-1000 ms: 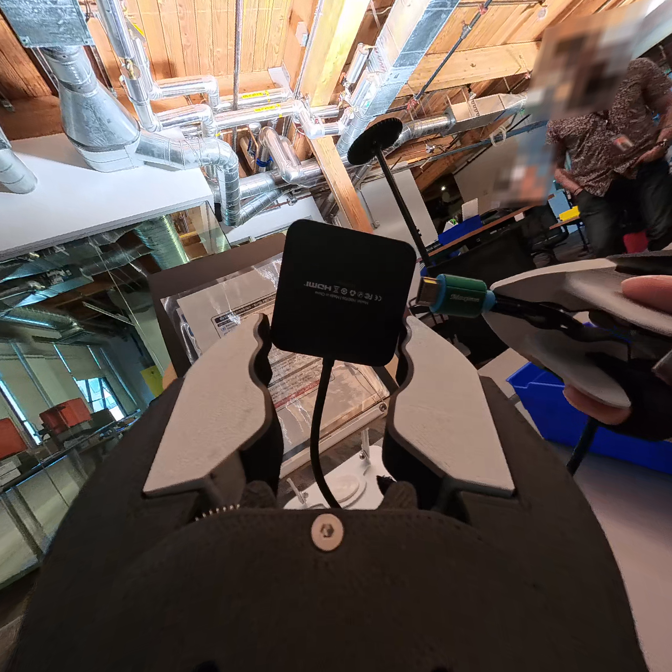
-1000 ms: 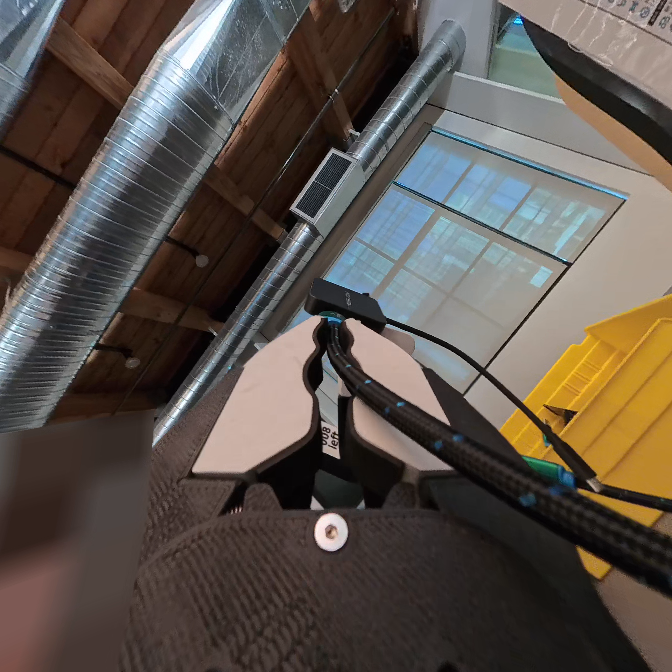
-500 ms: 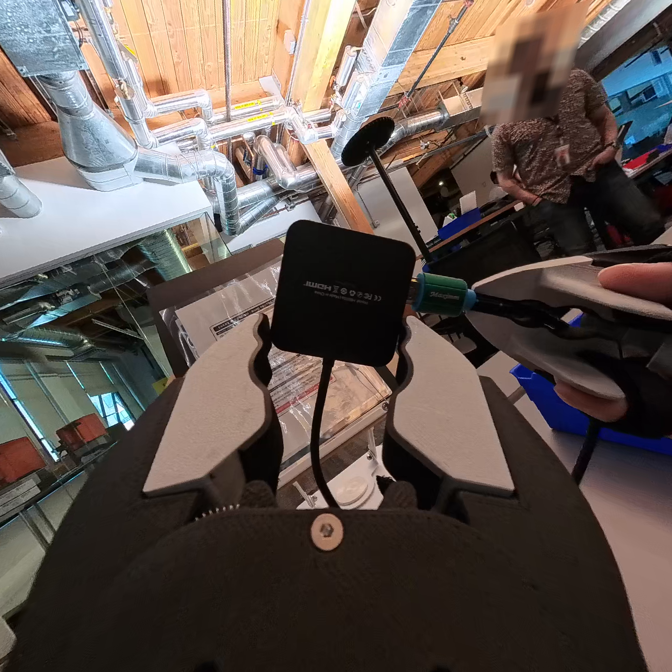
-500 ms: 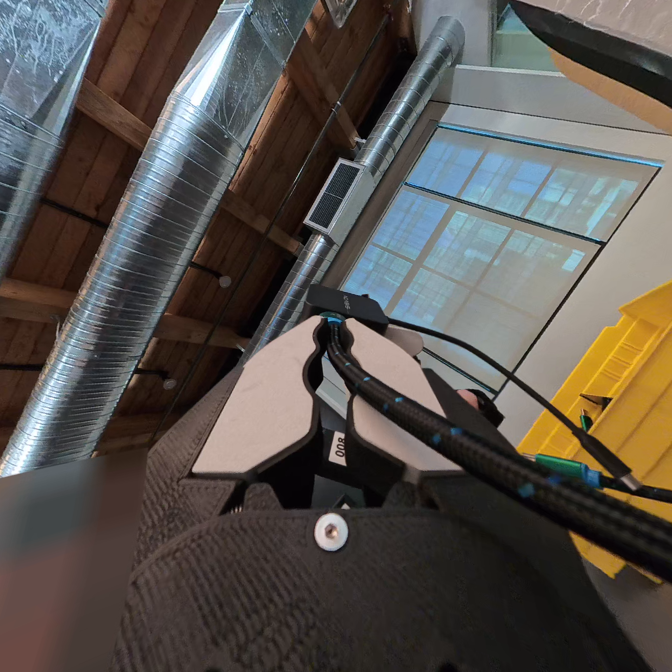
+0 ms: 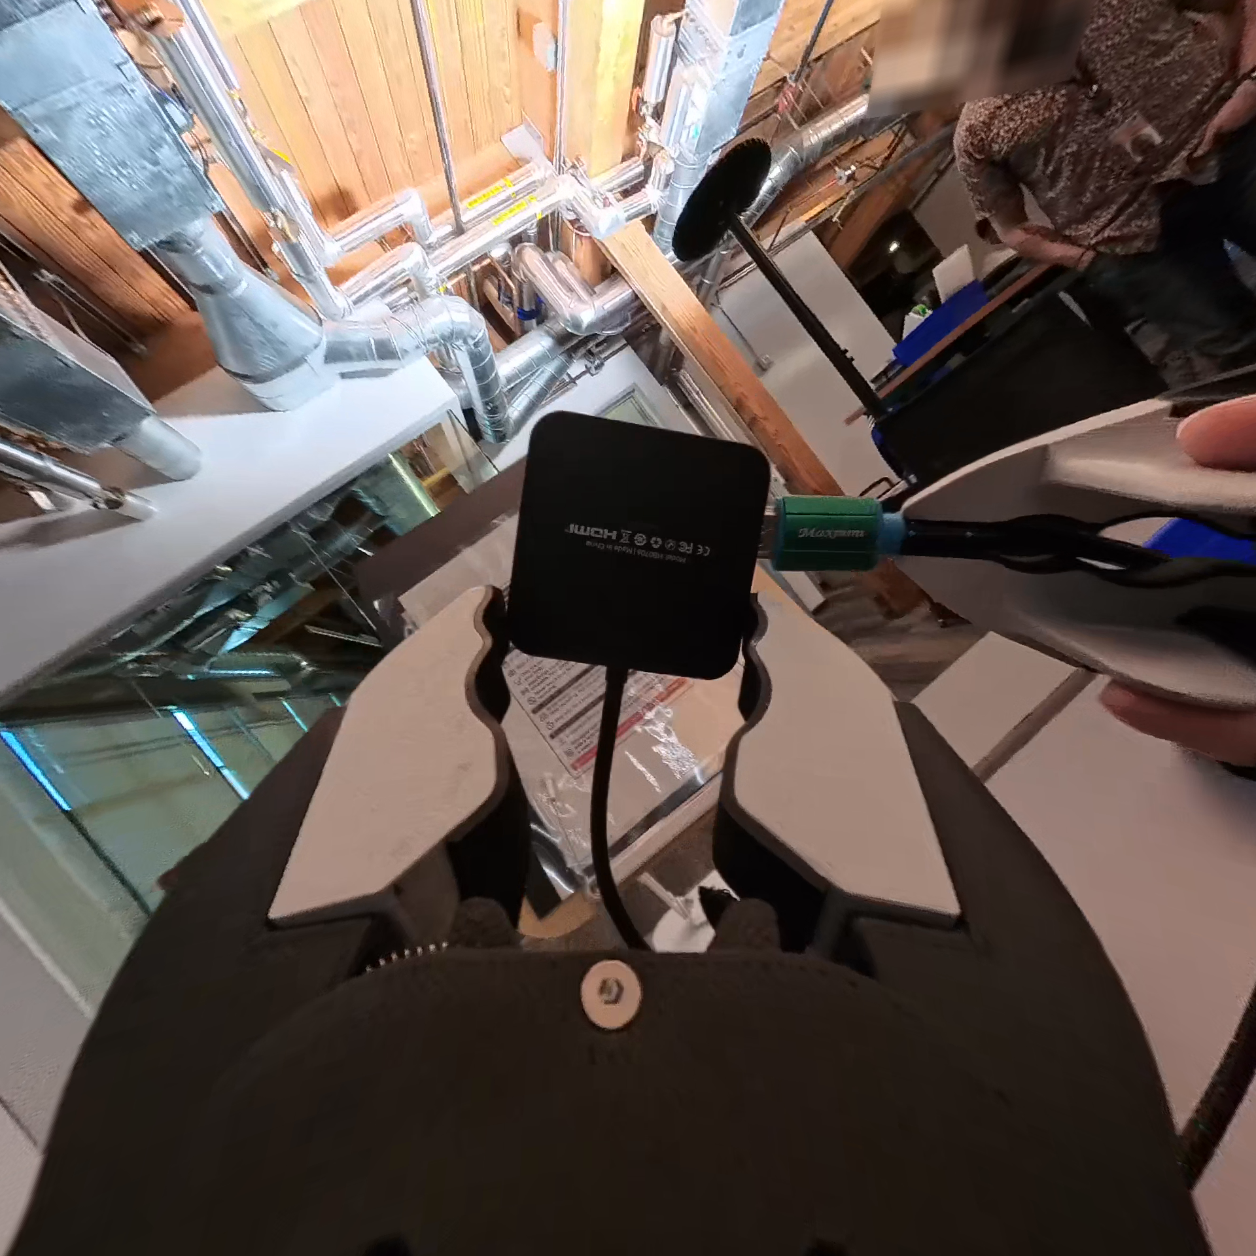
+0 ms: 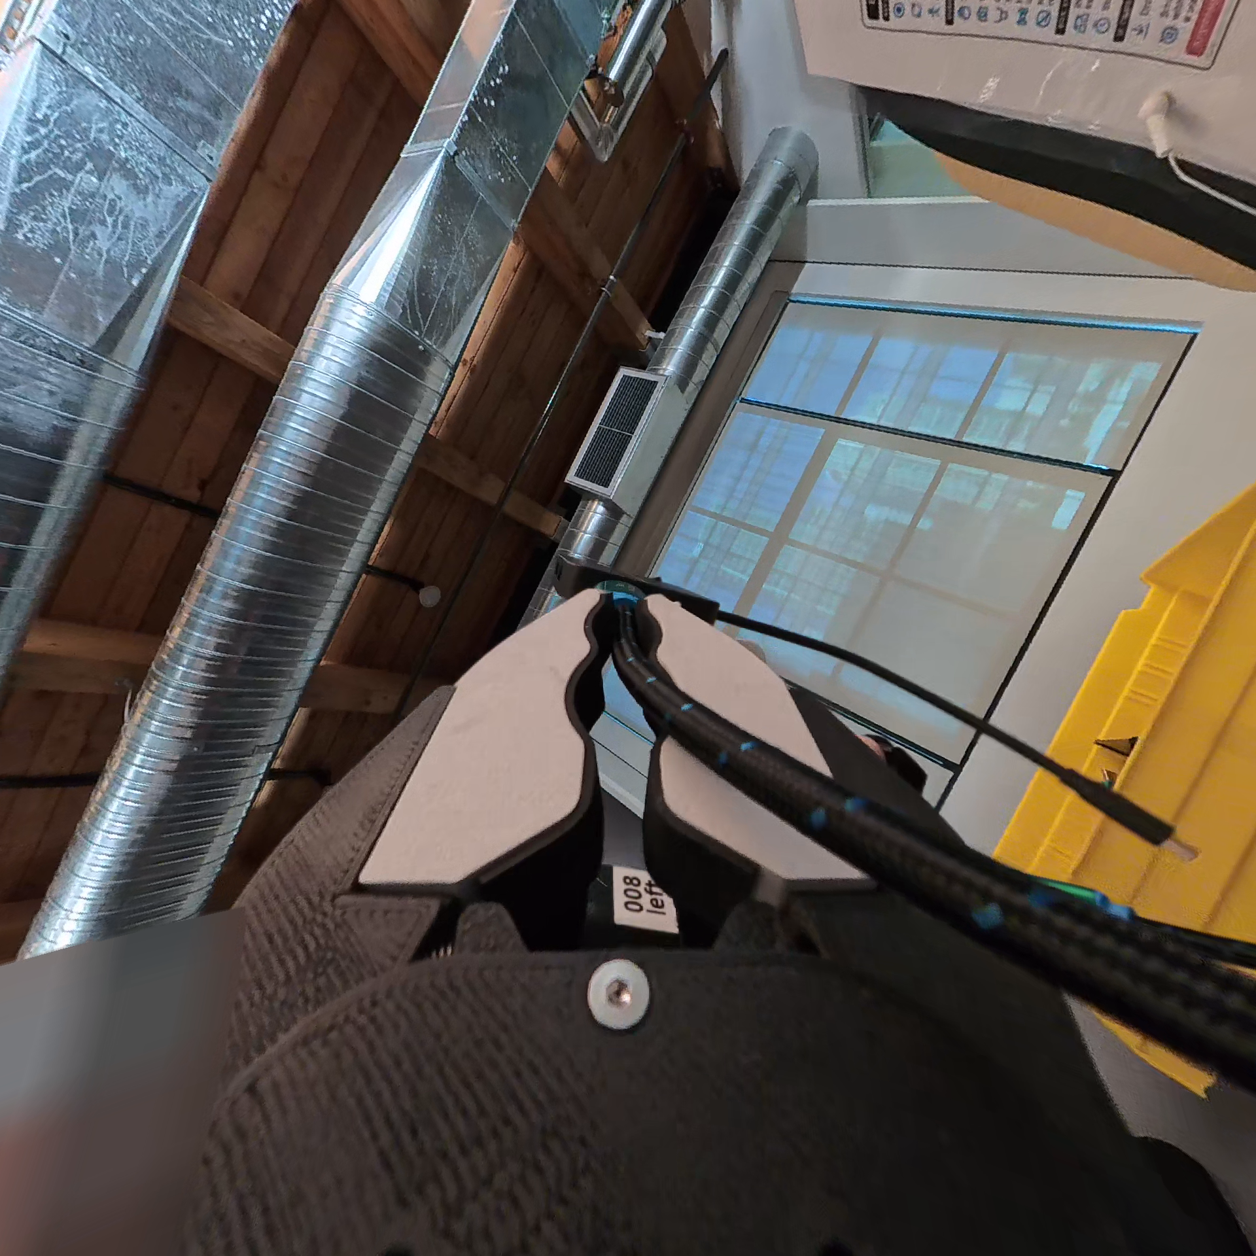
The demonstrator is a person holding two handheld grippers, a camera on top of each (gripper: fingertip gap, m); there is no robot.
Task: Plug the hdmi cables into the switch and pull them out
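Note:
My left gripper (image 5: pixel 622 612) is shut on the black square HDMI switch (image 5: pixel 639 544) and holds it up, with the switch's thin lead (image 5: pixel 601 781) hanging between the fingers. My right gripper (image 5: pixel 897 537) comes in from the right, shut on the braided HDMI cable just behind its green plug (image 5: pixel 826 533). The plug sits in the switch's right side port, with a sliver of metal still showing. In the right wrist view my right gripper (image 6: pixel 622 605) pinches the braided cable (image 6: pixel 781 768), and the switch (image 6: pixel 584 574) shows edge-on past the fingertips.
A person in a patterned shirt (image 5: pixel 1087 136) stands at the far right. A black stand with a round disc (image 5: pixel 724 197) rises behind the switch. Blue bins (image 5: pixel 938 333), a yellow bin (image 6: pixel 1155 747) and a second green plug (image 6: pixel 1067 897) are nearby.
My right gripper has pushed the green plug leftward; the gap to the switch has closed and the plug is now in the side port. The left gripper kept its hold.

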